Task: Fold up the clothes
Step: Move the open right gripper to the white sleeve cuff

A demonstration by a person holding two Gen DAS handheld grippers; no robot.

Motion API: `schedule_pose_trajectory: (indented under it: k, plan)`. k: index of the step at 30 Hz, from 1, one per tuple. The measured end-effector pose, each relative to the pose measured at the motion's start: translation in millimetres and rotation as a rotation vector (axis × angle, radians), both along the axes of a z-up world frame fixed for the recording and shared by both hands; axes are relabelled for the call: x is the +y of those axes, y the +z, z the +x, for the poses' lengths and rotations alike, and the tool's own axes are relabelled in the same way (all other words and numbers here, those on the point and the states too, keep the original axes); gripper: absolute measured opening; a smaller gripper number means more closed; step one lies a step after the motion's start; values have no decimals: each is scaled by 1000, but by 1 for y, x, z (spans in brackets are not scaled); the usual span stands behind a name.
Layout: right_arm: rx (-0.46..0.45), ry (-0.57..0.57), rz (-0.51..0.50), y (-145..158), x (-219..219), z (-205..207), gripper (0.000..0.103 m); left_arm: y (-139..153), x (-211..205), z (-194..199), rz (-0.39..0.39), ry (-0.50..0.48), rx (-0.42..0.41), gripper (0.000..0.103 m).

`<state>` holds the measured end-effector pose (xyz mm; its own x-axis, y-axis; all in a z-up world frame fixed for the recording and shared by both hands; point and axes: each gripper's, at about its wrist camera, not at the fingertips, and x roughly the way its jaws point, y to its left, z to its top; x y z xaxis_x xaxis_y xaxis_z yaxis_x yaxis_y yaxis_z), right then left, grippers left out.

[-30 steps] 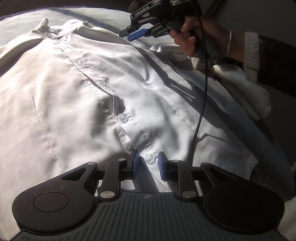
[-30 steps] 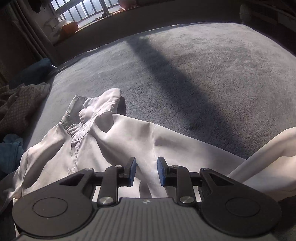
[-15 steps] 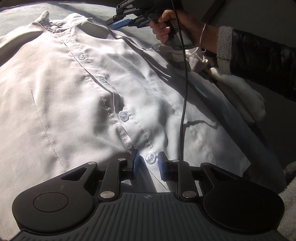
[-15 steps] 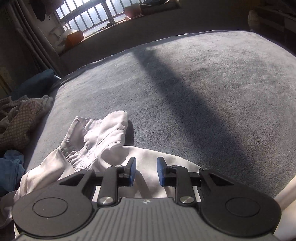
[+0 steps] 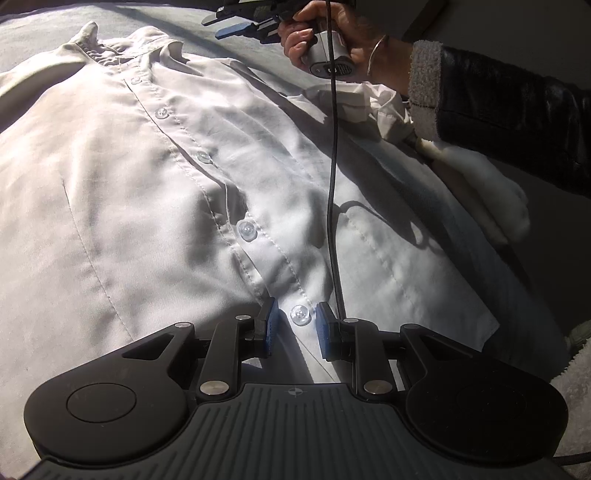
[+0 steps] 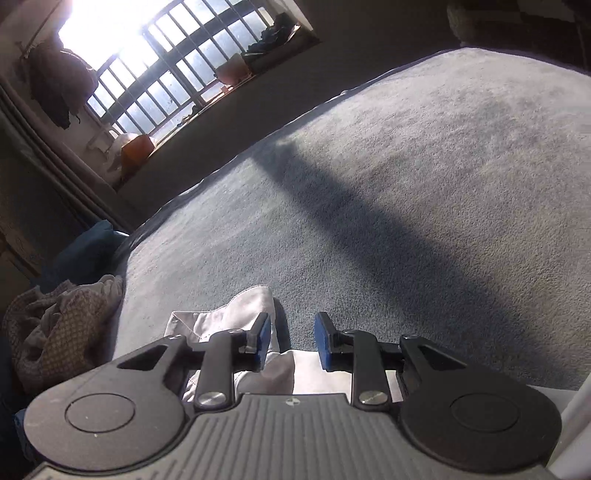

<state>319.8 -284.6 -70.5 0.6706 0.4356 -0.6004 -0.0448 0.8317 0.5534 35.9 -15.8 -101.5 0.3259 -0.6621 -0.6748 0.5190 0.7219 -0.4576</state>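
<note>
On the grey blanket (image 5: pixel 44 22), left wrist view: white shirt (image 5: pixel 147 192) lies spread flat, buttoned, collar far left. My left gripper (image 5: pixel 294 328) sits low over the placket, jaws narrowly apart, straddling a clear button (image 5: pixel 300 315) without pinching cloth. My right hand (image 5: pixel 332 33) holds the right gripper (image 5: pixel 236 22) above the shirt's shoulder. No legible writing.

Right wrist view: right gripper (image 6: pixel 291 341) jaws opening, nothing between them; collar (image 6: pixel 236 314) just beneath. Barred window (image 6: pixel 166 74) beyond. No labels readable.
</note>
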Motion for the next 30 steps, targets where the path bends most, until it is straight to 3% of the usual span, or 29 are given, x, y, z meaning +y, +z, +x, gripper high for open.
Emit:
schedule_pose_trajectory:
  k: [3,9,13,15,17,20,22,24,26,28,29,30]
  plan:
    - [23,-31,69,7,-31,-46,33,0,0,0,2,-1,2,22]
    - [58,-258,7,12,-126,-126,37,1,0,2,8,6,8,22]
    - [47,-432,-279,17,-179,-162,43,2,-2,2,16,17,17,22]
    - [48,-455,-384,15,-190,-172,44,4,-2,1,25,18,15,22]
    - [32,-428,-496,11,-187,-176,46,4,-4,1,38,20,11,22]
    - [-21,-297,-685,-3,-162,-176,48,6,-7,-1,59,22,1,22]
    - [-53,-215,-783,-13,-141,-171,61,7,-9,-2,72,23,-6,22]
    - [-64,-209,-836,-24,-133,-158,70,7,-11,-2,82,27,-9,22]
    - [-57,-210,-888,-35,-127,-144,73,7,-13,-2,92,27,-14,22]
    - [-9,-230,-895,-43,-132,-128,69,7,-14,-3,97,28,-18,22]
    - [15,-240,-899,-47,-135,-120,61,7,-14,-3,96,30,-18,22]
    - [30,-260,-887,-46,-140,-118,32,7,-14,-3,94,31,-17,22]
